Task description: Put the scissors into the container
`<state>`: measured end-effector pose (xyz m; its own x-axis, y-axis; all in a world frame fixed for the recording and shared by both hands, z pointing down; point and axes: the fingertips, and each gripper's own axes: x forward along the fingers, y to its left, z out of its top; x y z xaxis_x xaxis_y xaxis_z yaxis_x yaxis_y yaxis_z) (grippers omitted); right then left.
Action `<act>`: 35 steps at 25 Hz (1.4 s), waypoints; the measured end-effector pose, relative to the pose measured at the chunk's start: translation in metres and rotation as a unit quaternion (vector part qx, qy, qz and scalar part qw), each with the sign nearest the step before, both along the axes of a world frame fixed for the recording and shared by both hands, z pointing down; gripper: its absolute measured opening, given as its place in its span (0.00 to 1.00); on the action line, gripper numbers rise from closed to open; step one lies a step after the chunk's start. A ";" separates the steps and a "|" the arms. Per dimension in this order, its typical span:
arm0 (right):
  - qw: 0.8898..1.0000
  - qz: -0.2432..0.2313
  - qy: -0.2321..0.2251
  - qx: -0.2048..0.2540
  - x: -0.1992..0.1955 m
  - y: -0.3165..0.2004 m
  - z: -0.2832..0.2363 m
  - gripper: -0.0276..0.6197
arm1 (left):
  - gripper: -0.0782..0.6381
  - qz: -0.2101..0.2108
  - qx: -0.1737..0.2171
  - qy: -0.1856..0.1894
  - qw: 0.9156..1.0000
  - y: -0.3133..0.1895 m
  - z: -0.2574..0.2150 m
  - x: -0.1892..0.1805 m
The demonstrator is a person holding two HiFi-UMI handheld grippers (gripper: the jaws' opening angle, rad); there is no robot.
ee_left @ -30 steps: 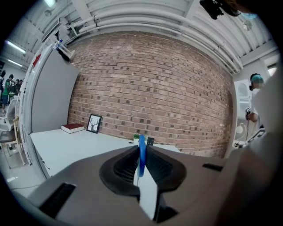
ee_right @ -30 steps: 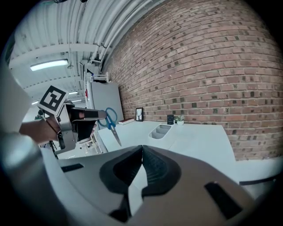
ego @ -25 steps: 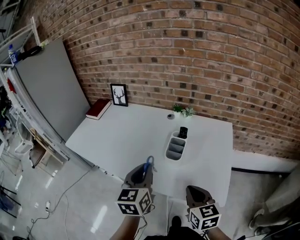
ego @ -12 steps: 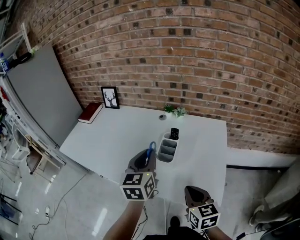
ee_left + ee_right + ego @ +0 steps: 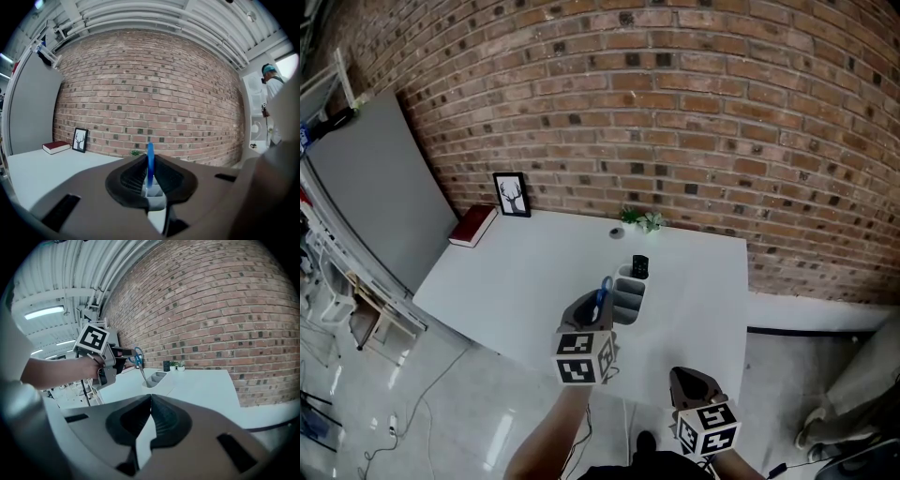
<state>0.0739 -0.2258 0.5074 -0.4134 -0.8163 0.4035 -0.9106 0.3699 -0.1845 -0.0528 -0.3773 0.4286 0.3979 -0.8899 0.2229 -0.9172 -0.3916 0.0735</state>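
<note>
My left gripper (image 5: 596, 303) is shut on blue-handled scissors (image 5: 602, 290), which it holds upright just in front of the grey compartmented container (image 5: 625, 296) on the white table (image 5: 534, 272). In the left gripper view the blue handle (image 5: 150, 163) stands pinched between the jaws, with the container (image 5: 153, 192) right behind them. The right gripper view shows the scissors (image 5: 138, 361) with blades pointing down over the container's (image 5: 156, 378) near end. My right gripper (image 5: 692, 385) hangs shut and empty below the table's front edge.
A black item (image 5: 639, 266) stands in the container's far compartment. A small plant (image 5: 639, 219) and a small dark round thing (image 5: 616, 232) sit by the brick wall. A framed deer picture (image 5: 511, 194) and a red book (image 5: 473, 225) are at the back left.
My left gripper has carried the scissors forward and up to the container's near end. The right gripper has stayed low by the table's front edge.
</note>
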 end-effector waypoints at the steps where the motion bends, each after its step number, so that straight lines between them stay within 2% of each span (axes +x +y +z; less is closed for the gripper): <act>1: 1.000 0.002 0.000 0.000 0.002 0.000 0.000 0.04 | 0.17 0.001 -0.004 -0.001 1.000 -0.002 0.004 0.000; 19: 1.000 0.009 -0.003 -0.001 0.011 -0.003 0.000 0.04 | 0.17 -0.004 -0.056 -0.013 0.998 -0.021 0.054 -0.001; 35: 1.000 0.008 0.001 -0.013 0.005 -0.001 0.007 0.04 | 0.17 -0.010 -0.108 0.005 0.994 -0.026 0.089 -0.010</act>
